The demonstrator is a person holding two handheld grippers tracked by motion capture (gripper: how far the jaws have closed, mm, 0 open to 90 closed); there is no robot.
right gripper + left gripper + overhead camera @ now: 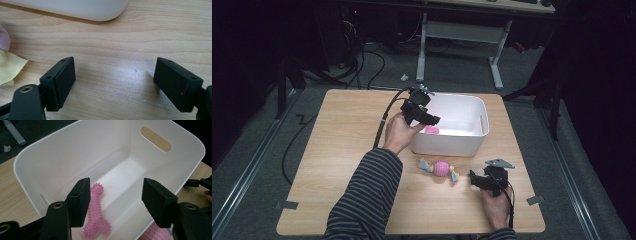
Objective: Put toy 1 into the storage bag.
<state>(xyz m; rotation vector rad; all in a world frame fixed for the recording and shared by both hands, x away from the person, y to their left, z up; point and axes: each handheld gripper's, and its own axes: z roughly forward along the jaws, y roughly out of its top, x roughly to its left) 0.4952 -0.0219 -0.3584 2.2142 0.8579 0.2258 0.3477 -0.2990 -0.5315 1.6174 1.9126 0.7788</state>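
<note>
Both of my claws stand wide open and hold nothing. With my left gripper (115,202) I hang over the near left corner of the white bin (32,157), jaws spread apart above its inside, touching neither wall nor floor as far as I can see. Just below and beside my left jaw a pink spiky bone toy (96,220) lies on the bin's floor, free of my pads. My right gripper (113,82) sits low over the bare wooden table (120,42), jaws equally wide, nothing between them but wood grain. Off to its left lies a pink ball toy with yellow and blue cloth ends (440,169), near my jaw but apart from it; a yellow cloth end shows at the left edge of the right gripper view. Ahead of that claw is the bin's rounded corner.
</note>
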